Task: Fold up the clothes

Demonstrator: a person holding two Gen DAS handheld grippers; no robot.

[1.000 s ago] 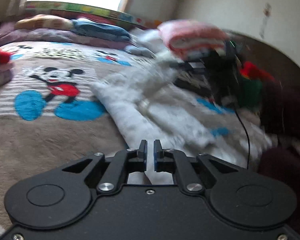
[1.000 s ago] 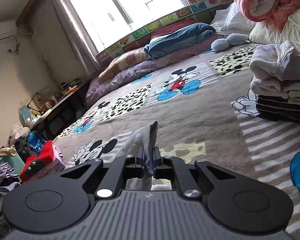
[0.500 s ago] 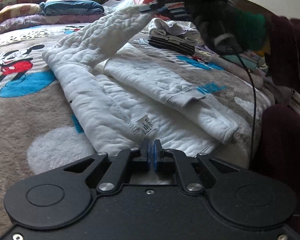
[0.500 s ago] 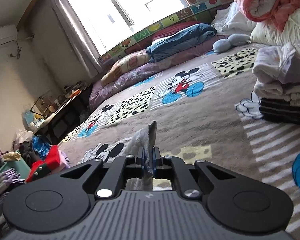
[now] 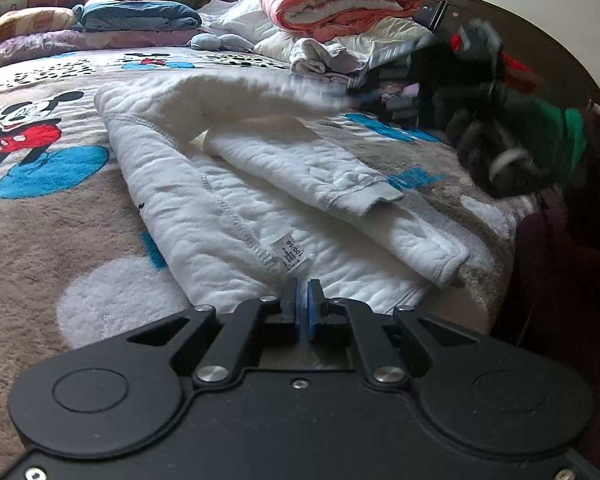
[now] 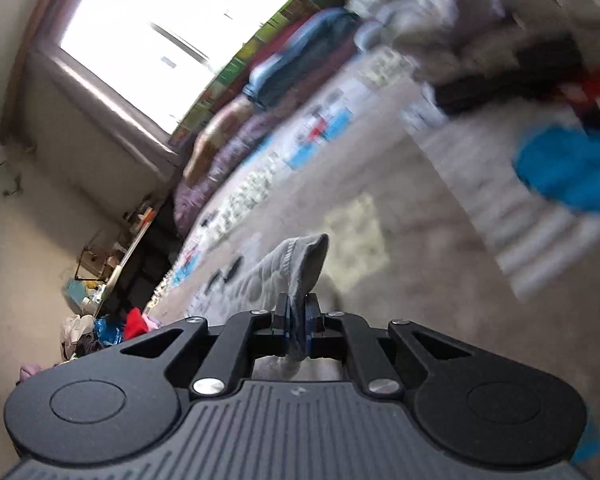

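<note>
Left wrist view: a white quilted top lies spread on a cartoon-print blanket covering the bed, one sleeve already folded across its body. The left gripper sits low at the near hem, its blue pads pressed together with no cloth visible between them, so it appears to hold nothing. At the far right the right gripper, blurred, carries the second sleeve across the top in a raised arch, probably to lay it over the first. Behind it, folded clothes are stacked near the dark headboard.

Right wrist view: the right gripper's narrow fingers pinch the grey-white cuff; the tilted, smeared room suggests a quick swing.
</note>
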